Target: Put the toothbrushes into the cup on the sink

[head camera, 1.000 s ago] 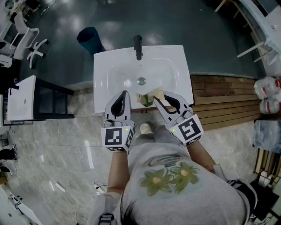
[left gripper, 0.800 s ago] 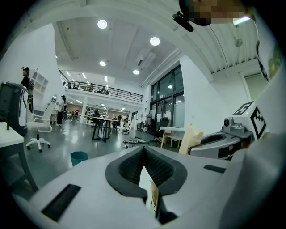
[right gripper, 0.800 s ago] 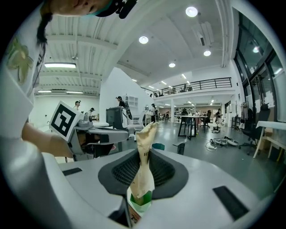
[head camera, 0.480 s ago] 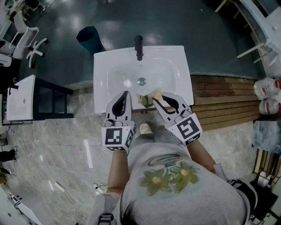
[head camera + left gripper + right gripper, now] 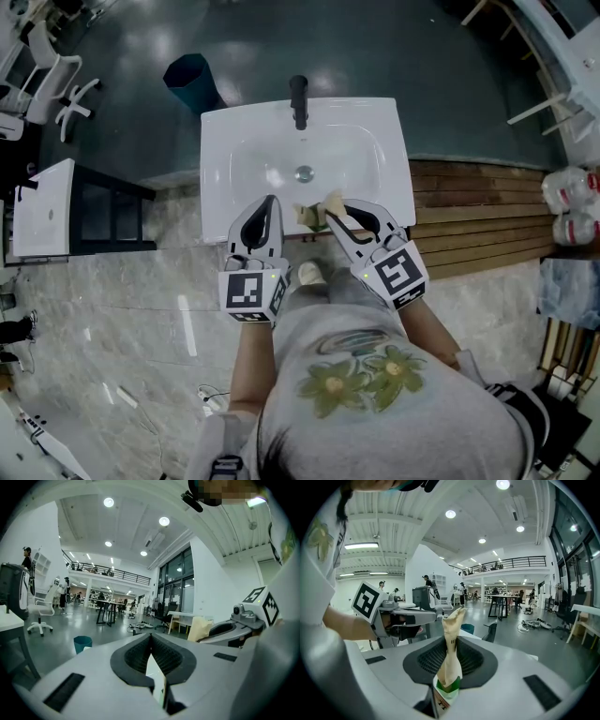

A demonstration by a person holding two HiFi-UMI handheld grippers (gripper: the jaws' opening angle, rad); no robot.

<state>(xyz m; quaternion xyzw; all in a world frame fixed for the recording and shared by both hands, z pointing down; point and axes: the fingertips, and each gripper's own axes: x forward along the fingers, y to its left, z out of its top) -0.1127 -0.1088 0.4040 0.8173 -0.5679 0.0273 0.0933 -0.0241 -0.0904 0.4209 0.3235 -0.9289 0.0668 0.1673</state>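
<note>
My right fingers (image 5: 477, 660), narrow, clamp a cream paper-wrapped toothbrush with a green band (image 5: 451, 660), its long axis running out past their tips toward the white ceramic sink (image 5: 234, 131) just ahead. My left fingers (image 5: 174, 657) are pressed together, empty. I cannot pick out the cup for certain.

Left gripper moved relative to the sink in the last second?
No. The left gripper keeps its tip at the same spot over the front rim of the sink, left of the drain.
</note>
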